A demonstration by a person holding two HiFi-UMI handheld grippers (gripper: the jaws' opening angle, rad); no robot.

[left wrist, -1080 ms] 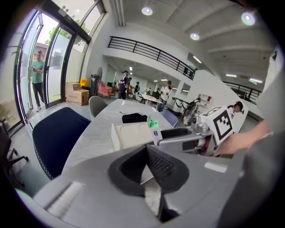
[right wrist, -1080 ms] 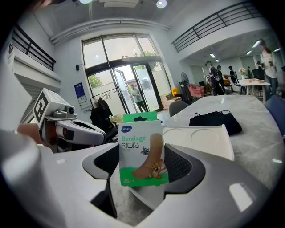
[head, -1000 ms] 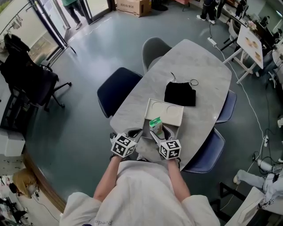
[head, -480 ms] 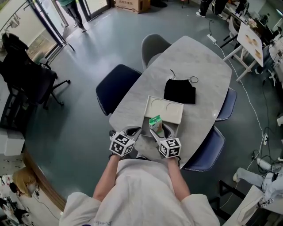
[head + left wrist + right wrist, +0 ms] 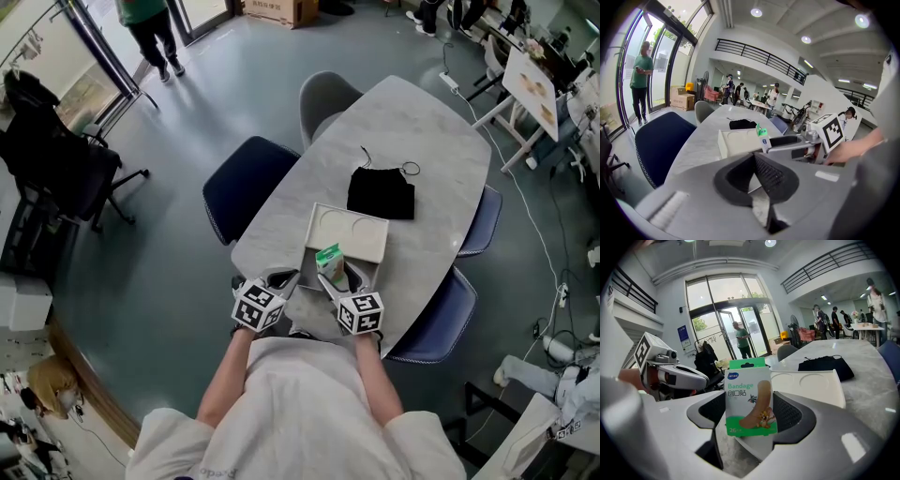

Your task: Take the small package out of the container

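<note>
A small green and white bandage package (image 5: 329,265) stands upright between the jaws of my right gripper (image 5: 335,278), over the near end of the white container (image 5: 354,234). In the right gripper view the package (image 5: 750,397) fills the gap of the right gripper (image 5: 750,414), which is shut on it, with the container (image 5: 813,380) lying behind. My left gripper (image 5: 284,280) hovers just left of the container's near corner. Its pads meet in the left gripper view (image 5: 758,161) with nothing between them. That view also shows the package (image 5: 762,137) and the container (image 5: 736,142) ahead.
A black pouch (image 5: 382,197) with a cord lies beyond the container on the marble table (image 5: 422,131). Dark blue chairs (image 5: 246,187) and a grey chair (image 5: 323,98) ring the table. The table's near edge runs just under both grippers.
Both grippers and the package stay where they were. A person in green has walked further into view near the glass doors.
</note>
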